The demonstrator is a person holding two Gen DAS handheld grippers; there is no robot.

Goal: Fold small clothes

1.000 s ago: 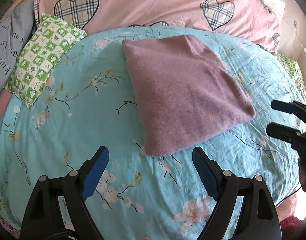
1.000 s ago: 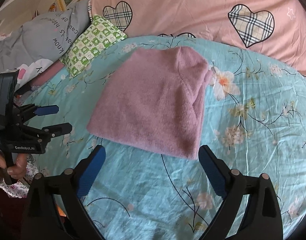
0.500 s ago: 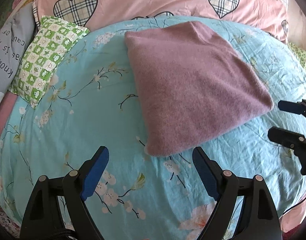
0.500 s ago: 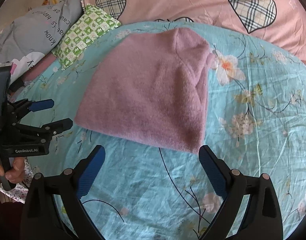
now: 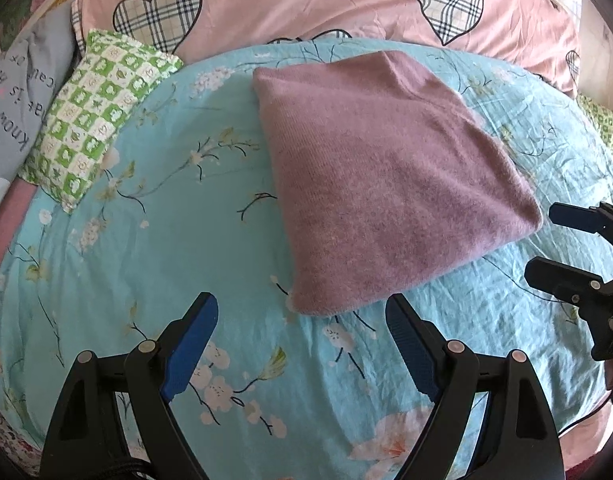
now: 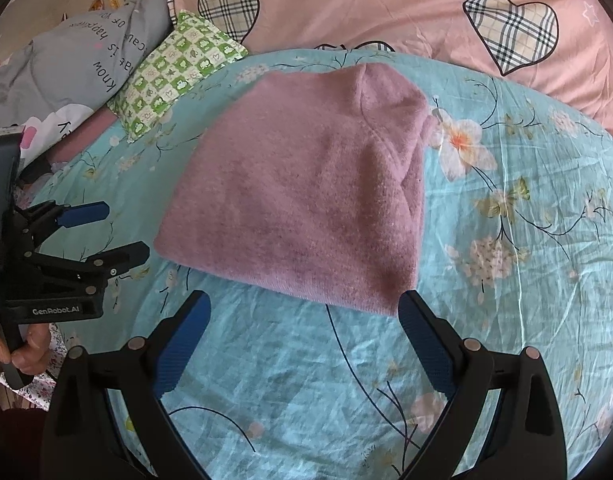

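The mauve knit garment [image 5: 386, 184] lies folded into a flat packet on the turquoise floral bedsheet [image 5: 166, 248], in front of the pink heart-print quilt [image 5: 306, 4] and well to the right of the green checked pillow [image 5: 94, 112]. Both tools hover at the packet's near edge, touching nothing: the left gripper [image 5: 302, 344] has its jaws spread wide and empty, and so does the right gripper [image 6: 302, 340].

The risk, as I judge it, lies in the next pinch — closing low on this soft bed could catch the sheet with the knit, or lift only the top layer and let the fold slide apart.

The garment's type is unclear; its sleeves and hem are tucked out of sight, though a seam shows near its far right corner in the right wrist view.
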